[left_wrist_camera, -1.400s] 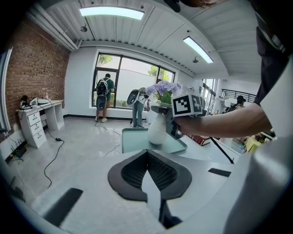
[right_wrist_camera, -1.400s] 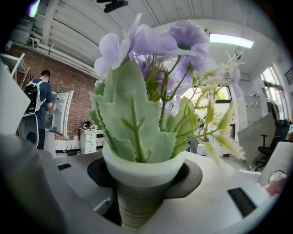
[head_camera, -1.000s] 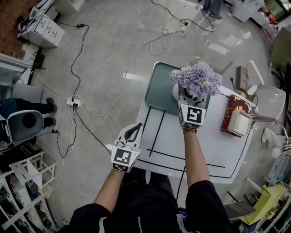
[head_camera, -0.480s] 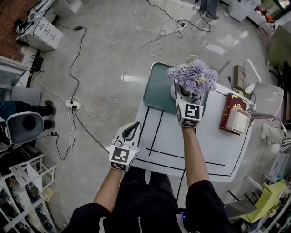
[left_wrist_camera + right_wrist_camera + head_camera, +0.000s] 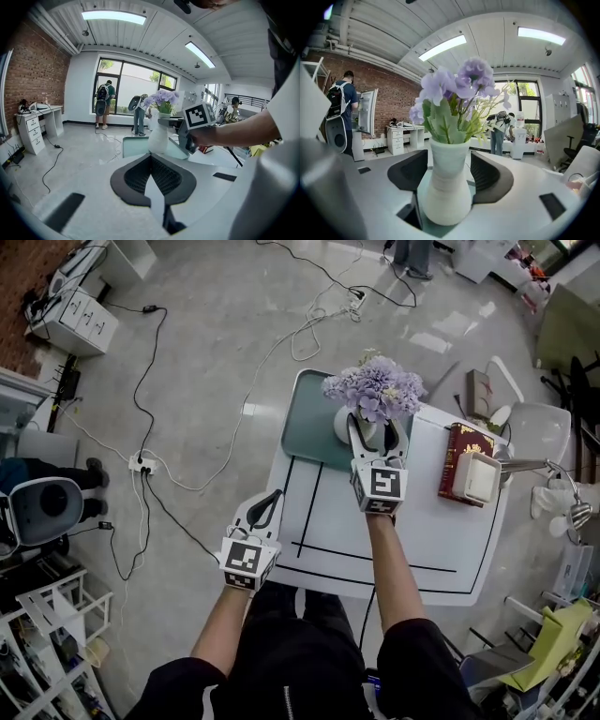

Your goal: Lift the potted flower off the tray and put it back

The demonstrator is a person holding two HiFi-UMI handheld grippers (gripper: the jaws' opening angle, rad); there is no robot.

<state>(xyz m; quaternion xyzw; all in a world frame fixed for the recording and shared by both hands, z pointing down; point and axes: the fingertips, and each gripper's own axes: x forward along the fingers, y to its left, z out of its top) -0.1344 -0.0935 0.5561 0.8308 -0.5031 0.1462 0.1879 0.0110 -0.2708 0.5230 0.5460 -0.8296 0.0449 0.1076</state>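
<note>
The potted flower is a white vase [image 5: 344, 424] with purple blooms [image 5: 371, 388]; it stands upright on the green tray [image 5: 305, 423] at the table's far edge. My right gripper [image 5: 376, 431] reaches toward it from the near side. Its jaws stand apart on either side of the vase [image 5: 446, 187], with a gap at each pad. My left gripper [image 5: 271, 506] hovers at the table's near left corner, its jaws closed together with nothing between them. From the left gripper view, the vase [image 5: 158, 138] and tray [image 5: 133, 146] lie straight ahead.
A white table [image 5: 412, 540] with black lines carries a red book [image 5: 457, 451] and a white box [image 5: 475, 480] at the right. A white chair [image 5: 539, 432] and a lamp [image 5: 562, 512] stand beyond the right edge. Cables [image 5: 159, 465] run over the floor to the left.
The right gripper's jaws have spread wider around the vase and it has drawn back a little toward me. The vase stays on the tray. The left gripper has barely moved.
</note>
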